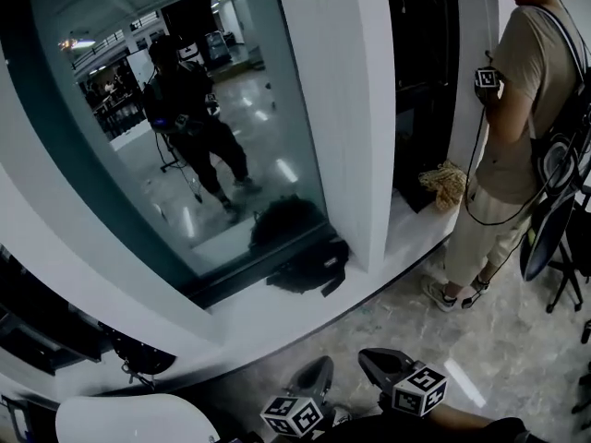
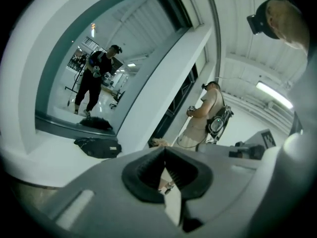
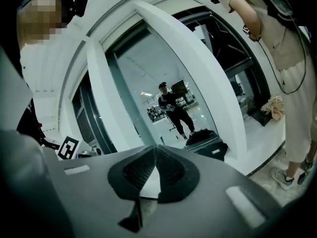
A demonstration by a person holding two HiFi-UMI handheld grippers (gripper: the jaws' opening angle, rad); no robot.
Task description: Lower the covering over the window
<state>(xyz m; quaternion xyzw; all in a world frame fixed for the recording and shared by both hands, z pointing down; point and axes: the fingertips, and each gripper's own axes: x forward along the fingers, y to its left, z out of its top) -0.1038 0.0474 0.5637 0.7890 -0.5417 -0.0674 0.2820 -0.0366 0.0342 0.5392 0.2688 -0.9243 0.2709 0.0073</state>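
The big window with a dark frame fills the left of the head view; its glass mirrors a person who holds grippers. No covering shows over the pane. My left gripper and right gripper sit low at the bottom edge, well short of the white sill, each with its marker cube. In the left gripper view the left gripper is shut with nothing in it and faces the window. The right gripper is likewise shut and empty and faces the window.
A black bag lies on the sill against the glass. A white pillar separates this window from a dark opening with a tan bundle on its ledge. Another person stands at the right beside a stand.
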